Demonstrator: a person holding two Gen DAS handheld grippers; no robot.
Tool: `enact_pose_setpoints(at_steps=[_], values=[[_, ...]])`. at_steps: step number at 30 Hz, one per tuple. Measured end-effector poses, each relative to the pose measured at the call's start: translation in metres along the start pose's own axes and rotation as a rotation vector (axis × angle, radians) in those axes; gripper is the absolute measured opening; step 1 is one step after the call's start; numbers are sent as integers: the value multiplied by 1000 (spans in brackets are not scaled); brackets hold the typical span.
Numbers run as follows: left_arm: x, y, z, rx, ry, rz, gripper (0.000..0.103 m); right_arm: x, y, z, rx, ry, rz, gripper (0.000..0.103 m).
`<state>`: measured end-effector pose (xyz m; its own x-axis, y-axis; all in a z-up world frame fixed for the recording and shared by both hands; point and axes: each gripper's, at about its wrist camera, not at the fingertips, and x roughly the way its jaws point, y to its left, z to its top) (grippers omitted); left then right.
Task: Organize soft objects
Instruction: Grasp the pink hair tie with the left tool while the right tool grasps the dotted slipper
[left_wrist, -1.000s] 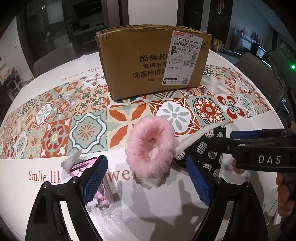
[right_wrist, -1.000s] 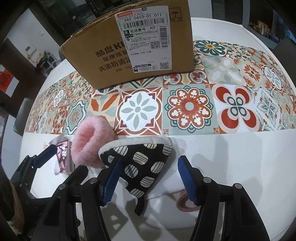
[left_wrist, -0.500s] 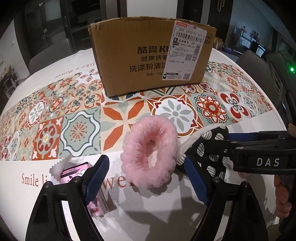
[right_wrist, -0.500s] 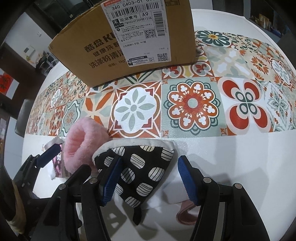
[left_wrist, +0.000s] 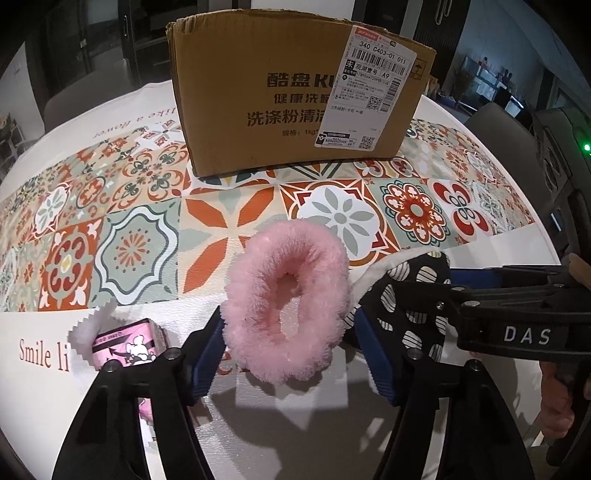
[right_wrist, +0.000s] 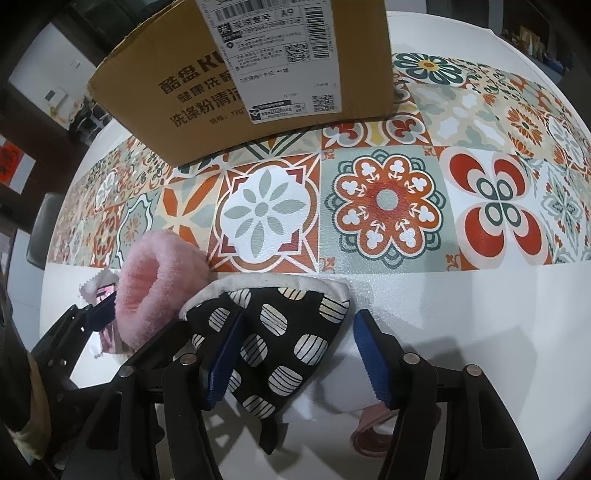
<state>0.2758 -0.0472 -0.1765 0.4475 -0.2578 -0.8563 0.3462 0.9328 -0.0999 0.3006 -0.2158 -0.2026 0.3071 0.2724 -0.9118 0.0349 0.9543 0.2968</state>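
On tiled cloth (left_wrist: 129, 236), both grippers have sunk lower, left gripper (left_wrist: 288, 354) closing around scrunchie (left_wrist: 288, 306), right gripper (right_wrist: 291, 354) closing around mitt (right_wrist: 280, 332), neither clamped yet.

Brown corrugated cardboard box (left_wrist: 295, 99) with white shipping label (left_wrist: 373, 88) stands on patterned tile-print tablecloth (left_wrist: 122, 240). Grey chair back (left_wrist: 495, 122) right of box, behind the table.
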Motion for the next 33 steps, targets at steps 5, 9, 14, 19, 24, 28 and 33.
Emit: enact_pose_setpoints(at_steps=[5, 9, 14, 19, 24, 28, 33], values=[[-3, 0, -1, -2, -1, -8, 51, 0, 3, 0, -18, -7, -2, 46], [-5, -1, -1, 2, -5, -2, 36, -3, 3, 0, -30, -20, -12, 37], [-8, -2, -3, 1, -10, 3, 29, -11, 3, -2, -39, -36, -10, 30], [-15, -2, -4, -7, -17, 11, 29, -19, 7, -5, -46, -53, -6, 27], [-26, -2, -4, -14, -39, 13, 29, -27, 12, -8, -60, -75, 2, 25], [-37, -4, -3, -15, -62, 20, 29, -34, 15, -11, -59, -88, 4, 25], [-50, -6, -1, -18, -90, 22, 29, -42, 18, -12, -60, -105, 9, 25]])
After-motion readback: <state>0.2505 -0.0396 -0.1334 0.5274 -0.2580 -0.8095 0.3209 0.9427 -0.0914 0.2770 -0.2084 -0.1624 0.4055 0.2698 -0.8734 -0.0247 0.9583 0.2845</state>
